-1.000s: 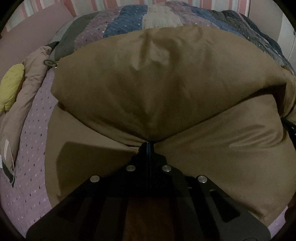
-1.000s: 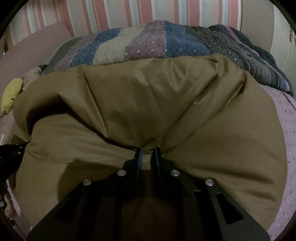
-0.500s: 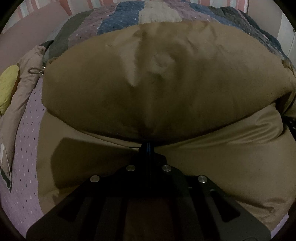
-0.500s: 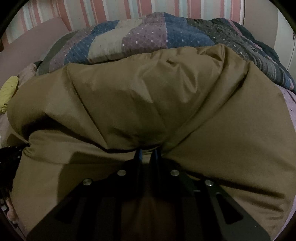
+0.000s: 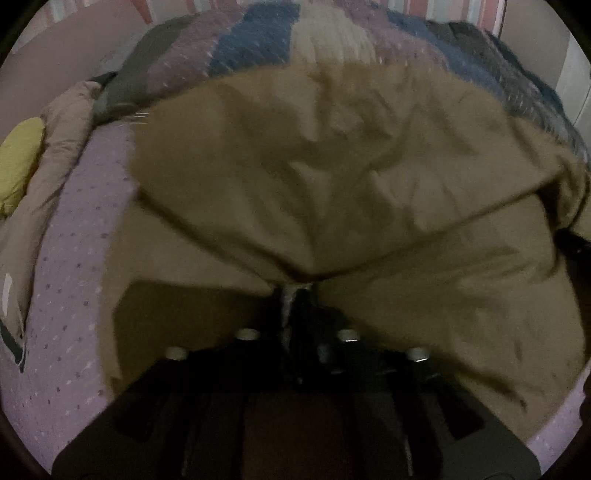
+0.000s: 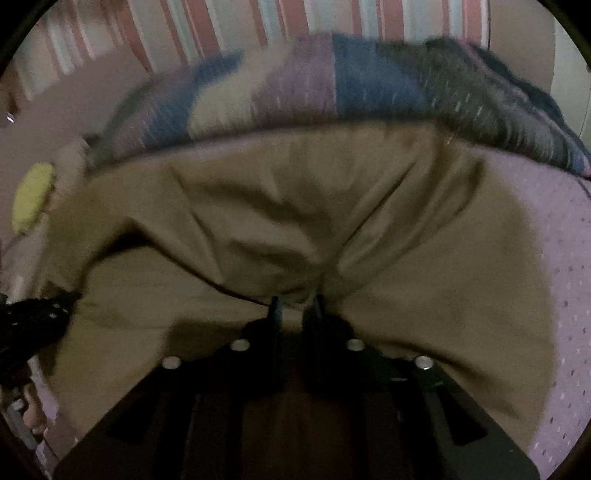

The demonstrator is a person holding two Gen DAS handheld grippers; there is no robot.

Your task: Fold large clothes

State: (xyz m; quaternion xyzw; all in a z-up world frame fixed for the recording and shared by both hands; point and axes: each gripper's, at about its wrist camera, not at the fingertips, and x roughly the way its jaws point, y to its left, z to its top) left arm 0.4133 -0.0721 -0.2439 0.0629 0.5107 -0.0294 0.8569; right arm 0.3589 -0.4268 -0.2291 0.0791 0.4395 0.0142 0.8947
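A large olive-brown garment (image 5: pixel 332 177) lies on the bed and fills both views (image 6: pixel 295 206). Its near edge is lifted and doubled over the lower layer. My left gripper (image 5: pixel 295 286) is shut on that edge, with pale cloth pinched between the tips. My right gripper (image 6: pixel 295 301) is shut on the same edge further right, with a fold of cloth between its narrow-set fingers. The left gripper's black body also shows at the left of the right wrist view (image 6: pixel 33 317). Both views are blurred by motion.
The purple dotted bedsheet (image 5: pixel 74 258) shows at the left and at the right (image 6: pixel 561 258). A striped patchwork quilt (image 5: pixel 332 40) is heaped behind the garment. A beige garment (image 5: pixel 55 147) with a yellow patch (image 5: pixel 18 158) lies at the left. A striped wall (image 6: pixel 258 22) stands behind.
Both grippers have carried the garment's edge farther over the lower layer. The upper fold now hangs looser and more wrinkled, and more purple sheet shows at each side.
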